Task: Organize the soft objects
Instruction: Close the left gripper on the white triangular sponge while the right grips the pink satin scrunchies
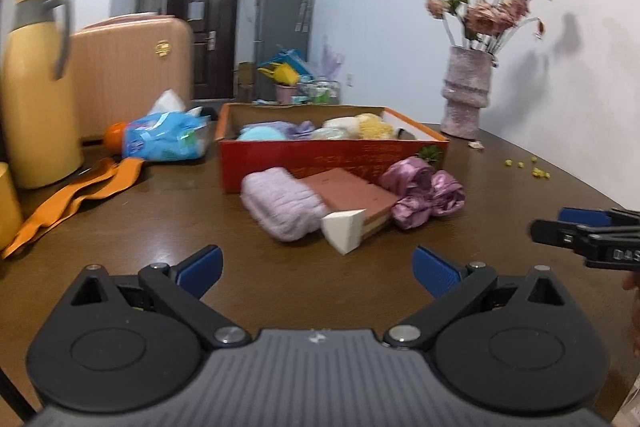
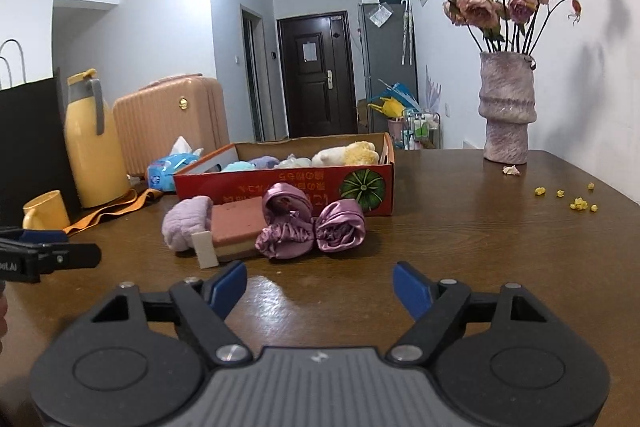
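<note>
On the brown table, in front of a red cardboard box point(image 1: 288, 157) point(image 2: 224, 187) that holds several soft items, lie a lilac rolled towel point(image 1: 280, 203) point(image 2: 186, 221), a pink-brown sponge block point(image 1: 352, 195) point(image 2: 236, 221), a small white wedge sponge point(image 1: 346, 229) point(image 2: 206, 249) and a shiny purple satin bundle point(image 1: 424, 197) point(image 2: 308, 227). My left gripper point(image 1: 318, 269) is open, low over the table, short of the towel and wedge. My right gripper point(image 2: 320, 285) is open with nothing between its fingers, facing the satin bundle; it also shows at the right edge of the left wrist view, right gripper point(image 1: 560, 227).
A yellow thermos point(image 1: 36, 87) point(image 2: 90, 143), orange strap point(image 1: 76, 195), blue tissue pack point(image 1: 164, 135) and peach suitcase point(image 1: 132, 67) stand at the left. A yellow mug point(image 2: 46, 213) and black bag point(image 2: 28, 147) are further left. A vase of dried roses point(image 1: 466, 95) point(image 2: 506, 115) and yellow crumbs point(image 2: 576, 201) are at the right.
</note>
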Demonstrator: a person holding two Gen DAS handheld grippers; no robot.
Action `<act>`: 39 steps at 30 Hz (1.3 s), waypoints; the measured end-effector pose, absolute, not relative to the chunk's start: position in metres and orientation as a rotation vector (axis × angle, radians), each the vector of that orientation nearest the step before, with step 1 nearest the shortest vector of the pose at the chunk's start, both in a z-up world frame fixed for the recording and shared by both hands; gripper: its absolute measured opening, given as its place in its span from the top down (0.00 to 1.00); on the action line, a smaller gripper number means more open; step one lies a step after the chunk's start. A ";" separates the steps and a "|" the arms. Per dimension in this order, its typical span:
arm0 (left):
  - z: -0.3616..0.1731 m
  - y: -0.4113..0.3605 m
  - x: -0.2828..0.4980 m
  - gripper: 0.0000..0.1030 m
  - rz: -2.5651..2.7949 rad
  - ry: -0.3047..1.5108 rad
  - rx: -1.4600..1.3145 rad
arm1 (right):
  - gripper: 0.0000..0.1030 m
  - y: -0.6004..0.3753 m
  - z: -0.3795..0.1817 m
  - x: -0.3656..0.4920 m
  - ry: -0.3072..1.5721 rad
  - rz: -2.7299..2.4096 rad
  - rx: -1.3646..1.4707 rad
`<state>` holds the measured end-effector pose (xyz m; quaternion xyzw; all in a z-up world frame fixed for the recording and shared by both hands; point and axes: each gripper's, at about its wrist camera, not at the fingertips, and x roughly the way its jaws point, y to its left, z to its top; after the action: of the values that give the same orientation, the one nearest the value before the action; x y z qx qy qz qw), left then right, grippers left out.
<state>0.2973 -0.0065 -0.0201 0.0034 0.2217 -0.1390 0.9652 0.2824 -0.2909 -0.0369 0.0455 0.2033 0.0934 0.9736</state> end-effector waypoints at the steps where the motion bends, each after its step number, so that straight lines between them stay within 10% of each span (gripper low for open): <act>1: -0.021 -0.013 0.303 0.00 -0.289 0.449 0.015 | 0.25 -0.291 -0.037 0.288 0.415 0.185 0.094; 7: -0.031 -0.037 0.345 0.05 -0.324 0.495 0.015 | 0.25 -0.292 -0.037 0.327 0.428 0.195 0.083; 12: -0.043 -0.048 0.383 0.39 -0.325 0.566 -0.026 | 0.25 -0.288 -0.034 0.374 0.439 0.219 0.099; 20: -0.056 -0.060 0.409 0.66 -0.297 0.605 -0.002 | 0.25 -0.266 -0.056 0.457 0.567 0.206 0.070; 28: -0.056 -0.063 0.397 0.73 -0.314 0.569 0.036 | 0.60 -0.269 -0.064 0.450 0.588 0.233 0.104; 39: -0.045 -0.048 0.324 0.73 -0.322 0.582 0.027 | 0.65 -0.288 -0.058 0.322 0.549 0.224 0.175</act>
<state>0.3242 -0.0475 -0.0450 0.0133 0.2855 -0.1581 0.9451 0.3220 -0.2876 -0.0584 0.0860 0.2700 0.1100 0.9527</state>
